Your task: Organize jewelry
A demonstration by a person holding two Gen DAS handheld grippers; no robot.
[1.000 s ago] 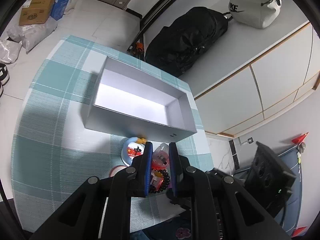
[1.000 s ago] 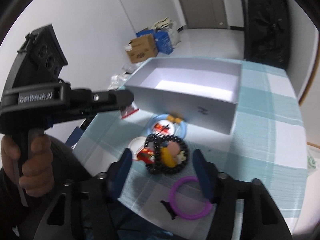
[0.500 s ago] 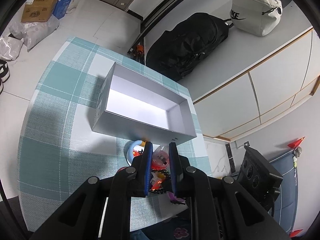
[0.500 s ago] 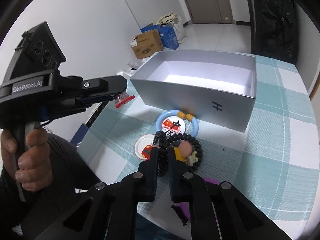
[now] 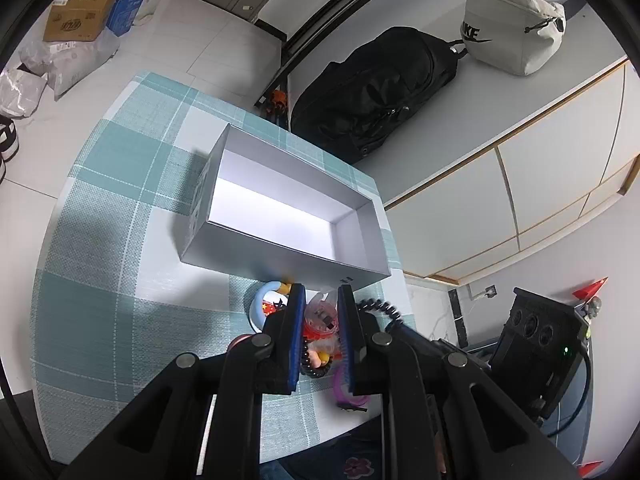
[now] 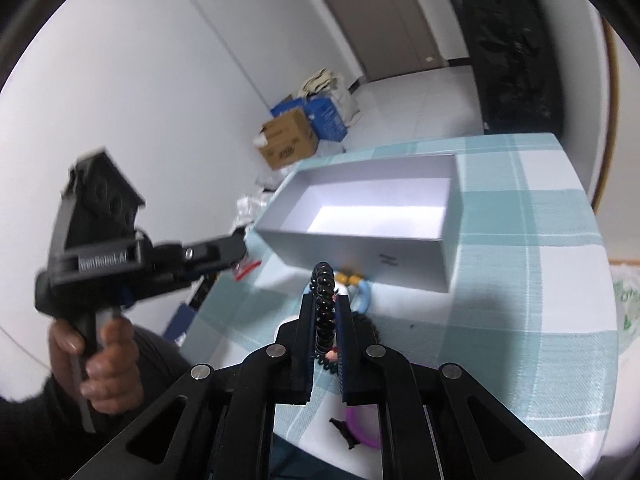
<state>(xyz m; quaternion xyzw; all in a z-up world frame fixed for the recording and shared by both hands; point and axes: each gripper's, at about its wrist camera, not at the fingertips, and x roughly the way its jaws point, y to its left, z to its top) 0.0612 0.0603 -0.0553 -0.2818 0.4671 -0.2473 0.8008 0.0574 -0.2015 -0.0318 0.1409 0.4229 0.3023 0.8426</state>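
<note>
My right gripper point(image 6: 324, 314) is shut on a black bead bracelet point(image 6: 324, 288), which stands up between its fingers above the checked table. The same bracelet point(image 5: 378, 306) shows in the left wrist view beside my left gripper point(image 5: 322, 300). That gripper is shut on a small clear bag point(image 5: 320, 318) with red contents, held in the air short of the open white box point(image 5: 280, 258). From the right wrist view, the left gripper point(image 6: 238, 250) hangs left of the box point(image 6: 360, 258) with the bag point(image 6: 248, 269) at its tip. The box is empty.
A blue ring with yellow beads point(image 6: 360, 290) lies by the box's near wall. A purple ring point(image 6: 366, 430) and a small black clip point(image 6: 340, 428) lie near the table's front edge. Cardboard boxes point(image 6: 288, 142) and a black backpack point(image 5: 372, 92) stand on the floor beyond.
My right gripper went from open over the pile to shut on the black bead bracelet and lifted it toward the box. The left gripper kept still with its bag.
</note>
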